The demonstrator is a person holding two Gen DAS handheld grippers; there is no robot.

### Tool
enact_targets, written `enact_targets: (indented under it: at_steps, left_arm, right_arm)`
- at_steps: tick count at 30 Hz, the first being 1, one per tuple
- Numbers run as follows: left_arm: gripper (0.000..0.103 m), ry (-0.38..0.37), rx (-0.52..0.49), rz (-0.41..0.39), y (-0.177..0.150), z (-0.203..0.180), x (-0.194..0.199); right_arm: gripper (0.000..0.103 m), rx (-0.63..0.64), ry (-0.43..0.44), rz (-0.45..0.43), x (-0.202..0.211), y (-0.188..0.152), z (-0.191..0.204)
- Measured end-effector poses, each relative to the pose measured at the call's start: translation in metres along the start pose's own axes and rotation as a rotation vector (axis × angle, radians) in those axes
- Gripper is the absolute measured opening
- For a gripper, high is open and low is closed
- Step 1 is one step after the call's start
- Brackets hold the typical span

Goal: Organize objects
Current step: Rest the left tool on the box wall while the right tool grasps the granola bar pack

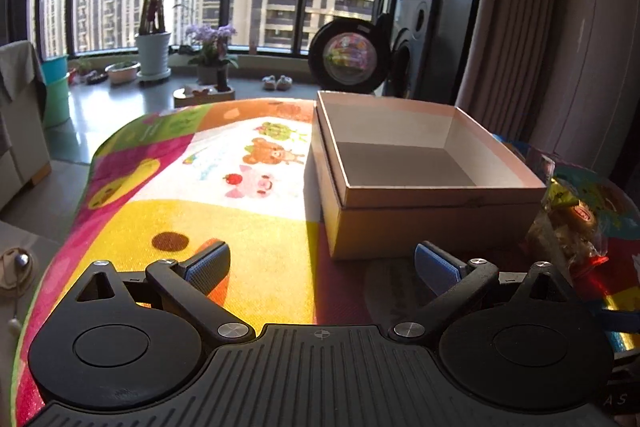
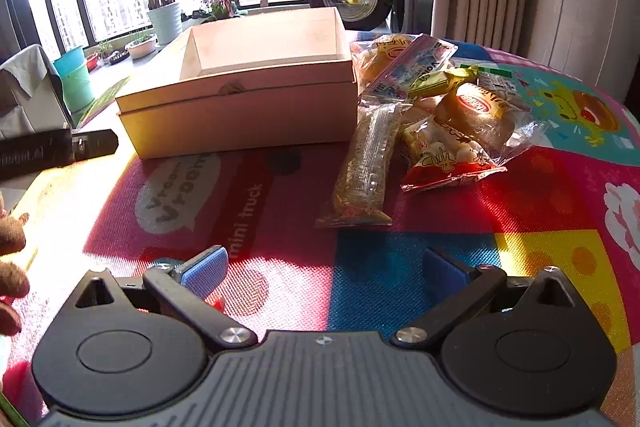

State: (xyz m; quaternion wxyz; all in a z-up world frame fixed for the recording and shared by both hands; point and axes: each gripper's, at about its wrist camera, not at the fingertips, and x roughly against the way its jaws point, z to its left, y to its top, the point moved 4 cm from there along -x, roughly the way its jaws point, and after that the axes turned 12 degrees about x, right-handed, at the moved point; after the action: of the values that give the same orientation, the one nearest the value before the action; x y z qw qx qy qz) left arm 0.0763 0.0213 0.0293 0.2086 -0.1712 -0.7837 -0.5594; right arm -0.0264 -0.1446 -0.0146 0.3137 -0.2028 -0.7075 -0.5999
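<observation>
on the mat (image 2: 400,267), a long snack bar (image 2: 366,163) beside the box (image 2: 240,107) points away from the right gripper (image 2: 322,267); both grippers' fingers spread, left gripper (image 1: 320,267) empty.

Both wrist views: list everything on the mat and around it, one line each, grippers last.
Cardboard box: one, tan, open and empty, on the mat.
Snack packets: a pile, several, mostly clear wrappers with yellow and red print, right of the box, touching it.
Long packet: one, clear with brownish filling, at the front of the pile.
Play mat: one, multicoloured cartoon print, under everything.
Potted plants: several, by the window.
Washing machine: one, dark round door, behind the box.
Curtain: beige, at right.
Left gripper: open, empty, facing the box.
Right gripper: open, empty, facing the packets.
</observation>
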Motion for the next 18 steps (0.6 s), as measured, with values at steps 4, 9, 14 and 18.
enact_targets:
  at_steps: [4,9,14,18]
  left_arm:
    - [0.102,0.043,-0.009,-0.078,0.039,-0.006,-0.044]
    - [0.083,0.041,0.005,0.068,0.038,-0.007,-0.100]
    - [0.027,0.027,-0.031,0.105,0.037,-0.001,-0.130]
    - [0.024,0.002,0.043,0.083,0.042,0.019,-0.134]
  right_arm:
    - [0.103,0.010,-0.070,-0.123,0.021,0.011,-0.006]
    - [0.103,0.065,-0.161,-0.193,0.032,0.024,-0.017]
    - [0.103,0.042,-0.187,-0.207,0.030,0.033,-0.035]
    - [0.103,0.046,-0.226,-0.205,0.022,0.037,-0.048]
